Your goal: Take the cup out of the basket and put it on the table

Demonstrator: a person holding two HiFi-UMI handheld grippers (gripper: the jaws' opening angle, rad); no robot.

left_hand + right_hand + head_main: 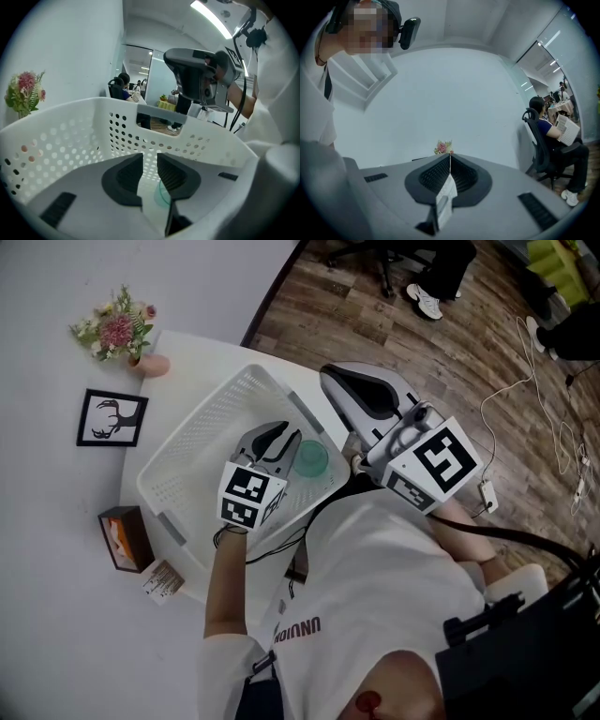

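A white perforated basket (pixel 202 407) stands on the white table (pixel 56 634). A translucent green cup (pixel 311 458) sits inside it, in the corner nearest me on the right. My left gripper (pixel 284 435) is down inside the basket, open by a narrow gap, with its right finger just beside the cup. In the left gripper view the cup (pixel 161 193) shows low behind the right finger (pixel 174 174), and the basket wall (pixel 70 136) fills the background. Nothing lies between the jaws of my left gripper (pixel 150 161). My right gripper (pixel 331 376) hovers outside the basket's right side, shut and empty (pixel 450 157).
A small vase of flowers (pixel 119 329), a framed deer picture (pixel 112 418), a tissue box (pixel 126 538) and a small packet (pixel 162 579) stand on the table left of the basket. The table edge and wooden floor (pixel 469 343) with cables lie to the right.
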